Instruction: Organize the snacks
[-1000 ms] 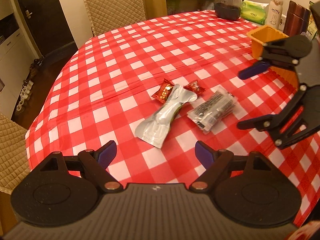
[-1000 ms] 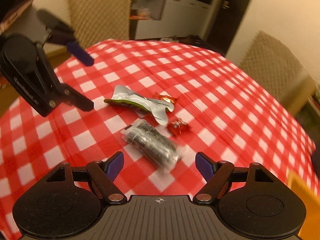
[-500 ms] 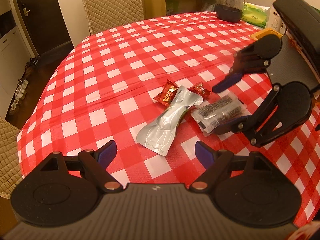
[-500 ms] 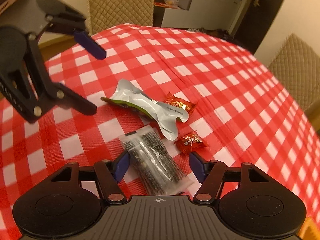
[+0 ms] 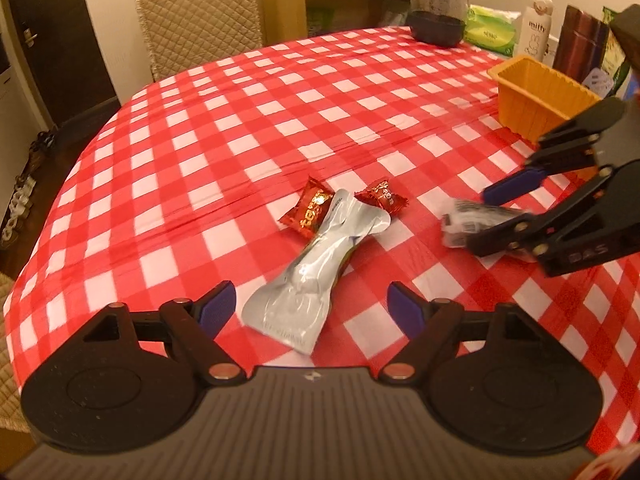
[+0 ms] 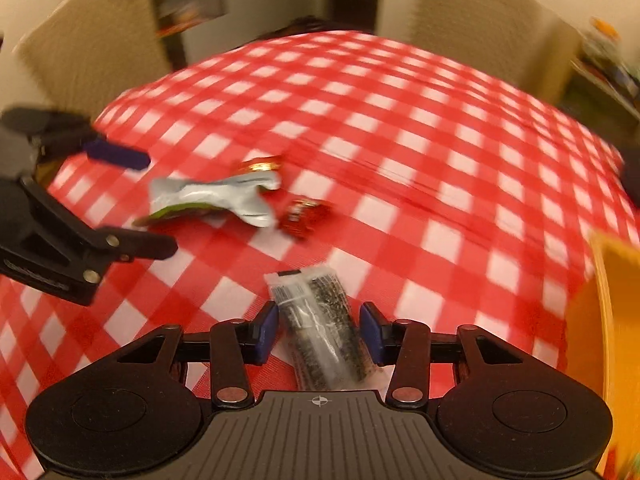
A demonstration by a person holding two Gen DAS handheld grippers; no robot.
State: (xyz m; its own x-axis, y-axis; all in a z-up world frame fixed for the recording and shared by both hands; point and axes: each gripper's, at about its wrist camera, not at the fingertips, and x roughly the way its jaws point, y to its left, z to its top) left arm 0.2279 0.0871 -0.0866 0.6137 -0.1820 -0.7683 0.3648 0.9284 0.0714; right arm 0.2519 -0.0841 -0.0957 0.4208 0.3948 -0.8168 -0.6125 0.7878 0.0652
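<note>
- The clear packet of dark snack (image 6: pixel 320 320) lies on the checked surface (image 6: pixel 400 120), now between the right gripper (image 6: pixel 318 330) fingers, which have just been closing; a gap shows each side, so no pinch yet.
- Left gripper (image 5: pixel 310 308), fingers spread and narrowing slightly, has neared the silver pouch (image 5: pixel 316 268).
- Only the left view shows the orange bin (image 5: pixel 540 96) whole; the right view shows the finger gaps.

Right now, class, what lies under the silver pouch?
Under the silver pouch one red candy is partly tucked, on the checked tablecloth. Anything else beneath it is hidden.
</note>
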